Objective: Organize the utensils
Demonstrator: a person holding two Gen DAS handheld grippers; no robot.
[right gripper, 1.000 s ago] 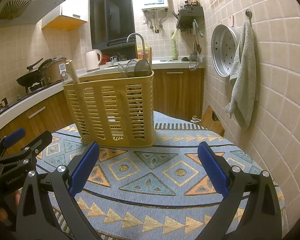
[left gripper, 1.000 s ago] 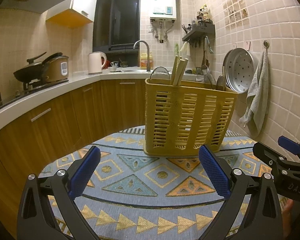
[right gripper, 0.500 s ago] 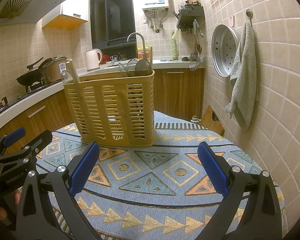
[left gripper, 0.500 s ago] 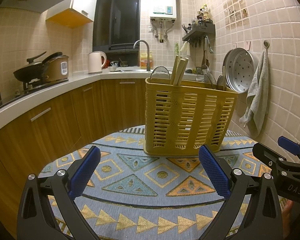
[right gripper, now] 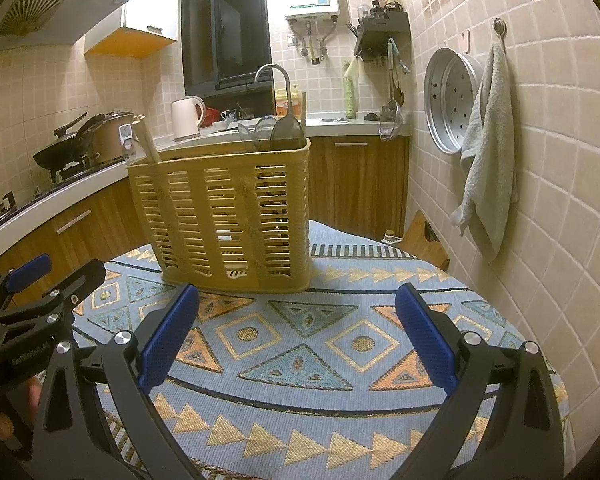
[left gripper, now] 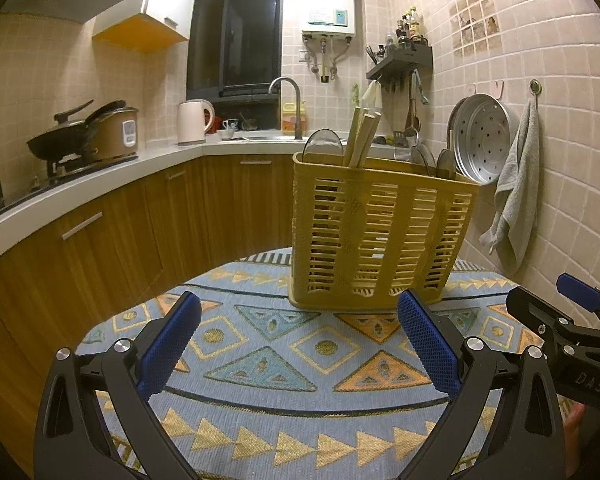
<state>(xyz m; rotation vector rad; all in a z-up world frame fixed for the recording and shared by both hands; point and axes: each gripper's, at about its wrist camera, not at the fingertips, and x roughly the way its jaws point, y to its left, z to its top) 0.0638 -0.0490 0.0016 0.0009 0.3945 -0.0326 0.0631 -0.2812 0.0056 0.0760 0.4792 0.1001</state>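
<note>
A yellow slotted utensil basket [left gripper: 376,240] stands upright on a table with a patterned blue cloth [left gripper: 308,368]. It also shows in the right wrist view [right gripper: 228,216]. Wooden chopsticks [left gripper: 364,136] and clear spoons [left gripper: 323,148] stick out of its top. My left gripper [left gripper: 300,344] is open and empty, a little in front of the basket. My right gripper [right gripper: 296,340] is open and empty, also in front of it. Each gripper shows at the edge of the other's view: the right one [left gripper: 572,320], the left one [right gripper: 32,292].
The tiled wall at the right holds a metal steamer tray [left gripper: 480,144] and a grey towel [left gripper: 516,192]. A counter [left gripper: 100,184] with wok, rice cooker, kettle and sink runs along the left and back. A wooden stool [right gripper: 424,236] stands beyond the table.
</note>
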